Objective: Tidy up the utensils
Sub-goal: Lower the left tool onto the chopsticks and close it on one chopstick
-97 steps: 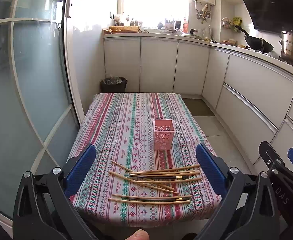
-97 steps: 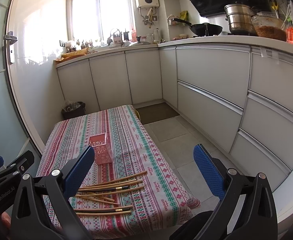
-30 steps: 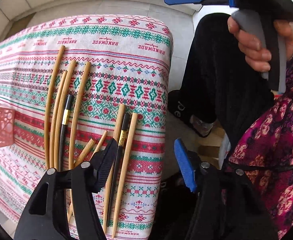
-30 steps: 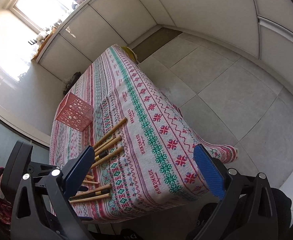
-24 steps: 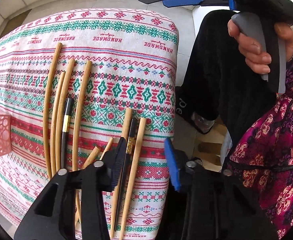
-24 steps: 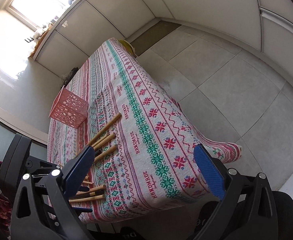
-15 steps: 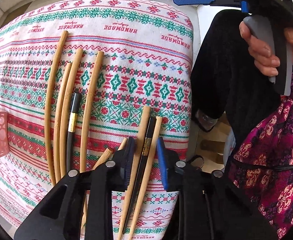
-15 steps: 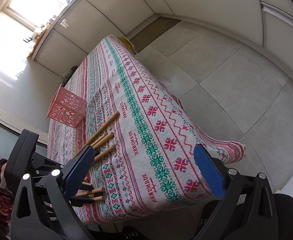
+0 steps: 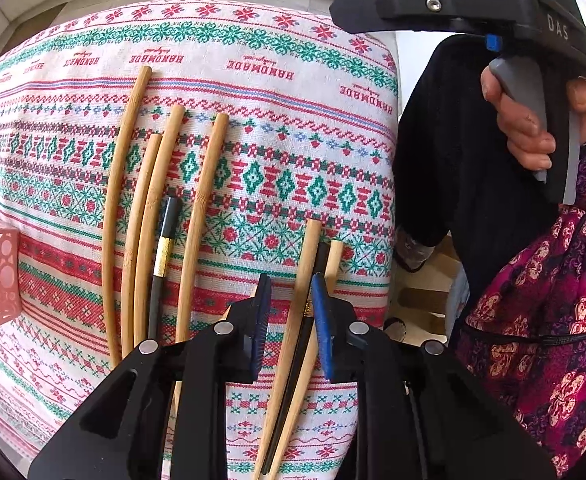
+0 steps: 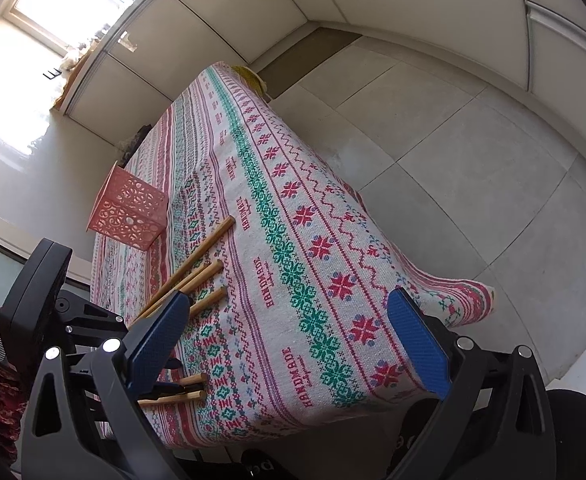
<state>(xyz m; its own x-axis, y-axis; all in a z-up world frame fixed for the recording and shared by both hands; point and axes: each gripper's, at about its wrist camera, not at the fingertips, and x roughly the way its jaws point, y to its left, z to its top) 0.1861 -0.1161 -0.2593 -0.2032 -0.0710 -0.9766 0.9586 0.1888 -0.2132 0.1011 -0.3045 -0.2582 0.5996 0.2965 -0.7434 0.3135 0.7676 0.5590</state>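
Gripping now: left gripper, jaws narrowed around a trio of chopsticks, two bamboo and one black, near the tabletop's front edge; contact with the pads cannot be told.
Right gripper: jaws spread wide, holding nothing, above the cloth's corner.
Other chopsticks: five lying side by side, just left of the trio.
Pink holder: upright, beyond the sticks.
Tablecloth: woven "HANDMADE" repeated along the border.
Right tool body: lettering "DAS".
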